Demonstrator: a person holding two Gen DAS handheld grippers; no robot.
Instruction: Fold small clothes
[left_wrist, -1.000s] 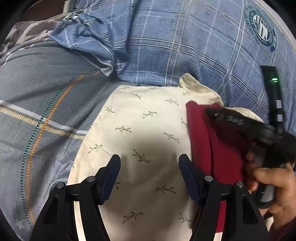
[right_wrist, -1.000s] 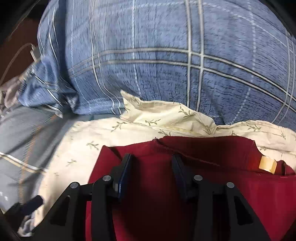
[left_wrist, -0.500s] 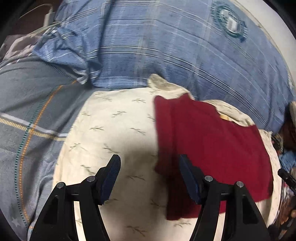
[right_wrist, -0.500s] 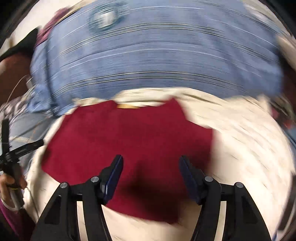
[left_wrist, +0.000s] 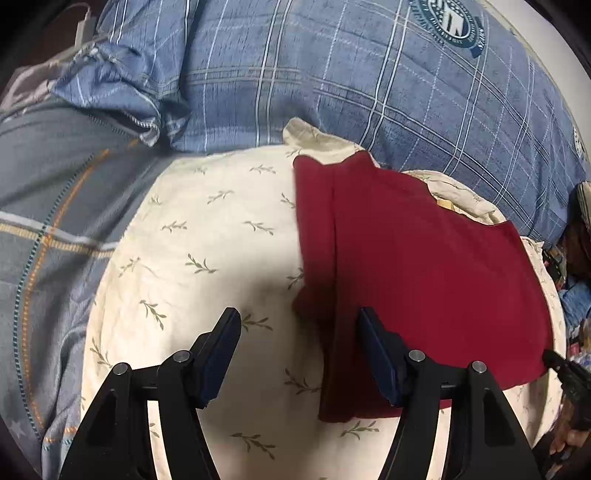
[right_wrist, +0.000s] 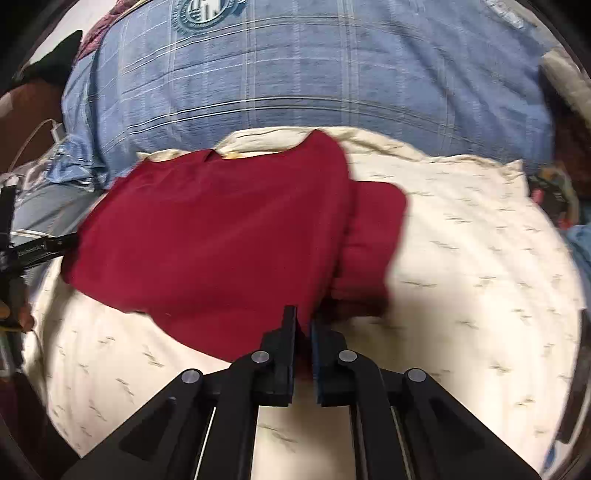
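Observation:
A dark red garment (left_wrist: 417, 266) lies partly folded on a cream pillow with a leaf print (left_wrist: 207, 236). My left gripper (left_wrist: 299, 347) is open and empty, its fingers straddling the garment's near left edge just above the cloth. In the right wrist view the red garment (right_wrist: 221, 229) spreads across the cream pillow (right_wrist: 472, 258). My right gripper (right_wrist: 303, 332) is shut on the garment's near edge, pinching a fold of red cloth. The left gripper's tip shows at the far left of the right wrist view (right_wrist: 40, 249).
A blue plaid pillow with a round crest (left_wrist: 369, 74) lies behind the cream pillow. A grey striped bedsheet (left_wrist: 55, 206) covers the left side. Clutter sits at the right edge (left_wrist: 576, 258). A white charger and cable (right_wrist: 55, 129) lie at the far left.
My right gripper left the garment's middle, swung round to its near edge and closed on it. My left gripper stayed open and the view shifted so more of the garment shows.

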